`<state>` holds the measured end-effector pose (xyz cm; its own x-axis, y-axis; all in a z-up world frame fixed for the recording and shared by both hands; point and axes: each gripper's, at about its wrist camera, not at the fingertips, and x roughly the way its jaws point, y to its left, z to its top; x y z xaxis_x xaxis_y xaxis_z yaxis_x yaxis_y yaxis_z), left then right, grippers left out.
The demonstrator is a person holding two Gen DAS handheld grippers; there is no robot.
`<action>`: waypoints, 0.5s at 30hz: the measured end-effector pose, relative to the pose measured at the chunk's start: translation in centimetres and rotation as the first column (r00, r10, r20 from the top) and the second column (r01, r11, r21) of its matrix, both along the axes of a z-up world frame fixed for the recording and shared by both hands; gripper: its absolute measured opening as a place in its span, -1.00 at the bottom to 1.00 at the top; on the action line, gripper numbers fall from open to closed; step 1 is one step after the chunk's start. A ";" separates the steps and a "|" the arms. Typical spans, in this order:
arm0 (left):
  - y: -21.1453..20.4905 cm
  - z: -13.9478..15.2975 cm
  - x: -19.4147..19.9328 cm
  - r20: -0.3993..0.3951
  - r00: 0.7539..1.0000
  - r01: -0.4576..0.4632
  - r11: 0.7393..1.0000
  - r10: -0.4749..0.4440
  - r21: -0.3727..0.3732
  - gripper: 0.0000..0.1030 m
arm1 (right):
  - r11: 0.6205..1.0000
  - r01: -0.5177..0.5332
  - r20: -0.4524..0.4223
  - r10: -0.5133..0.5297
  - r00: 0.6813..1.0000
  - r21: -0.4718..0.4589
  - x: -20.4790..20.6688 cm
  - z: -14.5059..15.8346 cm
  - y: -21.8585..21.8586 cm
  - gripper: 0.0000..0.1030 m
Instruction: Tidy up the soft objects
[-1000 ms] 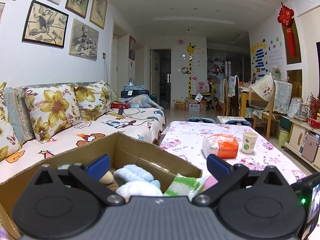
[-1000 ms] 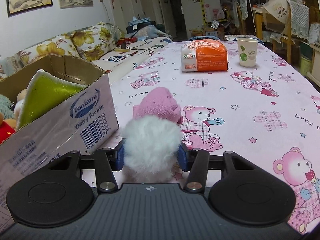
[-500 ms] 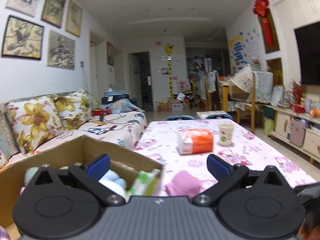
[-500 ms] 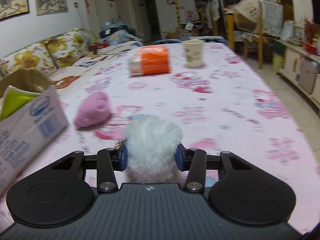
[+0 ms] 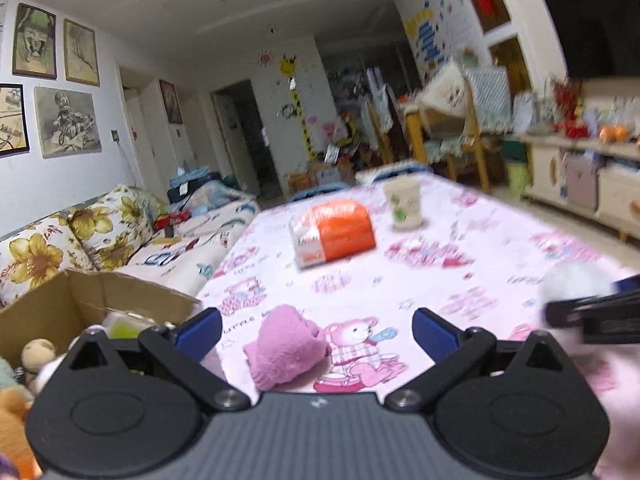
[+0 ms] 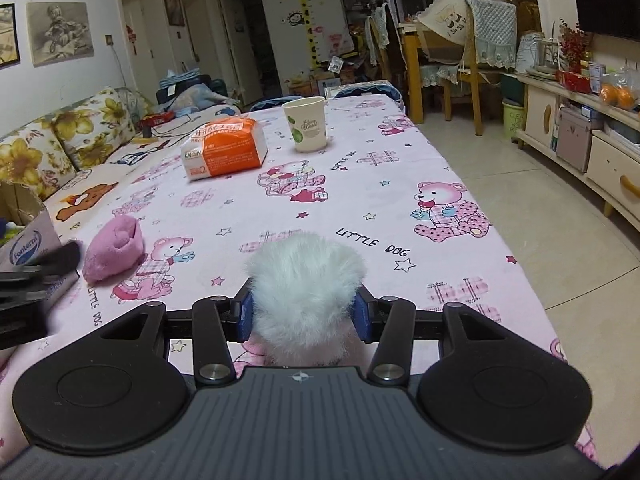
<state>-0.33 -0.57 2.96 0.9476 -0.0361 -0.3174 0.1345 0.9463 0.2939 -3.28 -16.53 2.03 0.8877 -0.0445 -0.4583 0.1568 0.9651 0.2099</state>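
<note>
A pink soft toy [image 5: 286,344] lies on the bear-print tablecloth [image 5: 460,280], between the blue pads of my left gripper [image 5: 316,326]. The jaws stand wide and are closing, with the pads clear of the toy. My right gripper [image 6: 304,312] is shut on a white fluffy ball [image 6: 306,280], held just above the cloth. The same ball [image 5: 572,280] shows at the right edge of the left wrist view. The pink toy [image 6: 114,248] lies left of the ball. A cardboard box [image 5: 84,300] with several soft toys stands at the table's left end.
An orange and white tissue pack [image 6: 224,148] and a paper cup [image 6: 306,124] stand further back on the table. A sofa with flowered cushions [image 5: 52,248] runs along the left. Chairs and a low cabinet [image 6: 592,132] stand to the right, past the tiled floor.
My left gripper has swung right from over the box and sunk toward the pink toy. My right gripper has carried the white ball rightward, away from the box and the pink toy.
</note>
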 end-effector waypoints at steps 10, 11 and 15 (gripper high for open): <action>-0.8 -3.2 7.5 -0.110 0.989 -0.086 0.991 0.097 0.107 0.65 | 0.999 -0.020 -0.004 0.020 1.000 0.037 0.5 -0.7 -0.7 0.24; -0.8 -3.3 8.0 -0.115 0.988 -0.093 0.989 0.106 0.115 0.64 | 0.999 -0.022 -0.003 0.022 1.000 0.040 0.5 -0.7 -0.7 0.27; -0.8 -3.7 9.3 -0.141 0.982 -0.109 0.984 0.129 0.140 0.56 | 0.999 -0.030 -0.008 0.031 1.000 0.042 0.7 -0.9 -0.5 0.41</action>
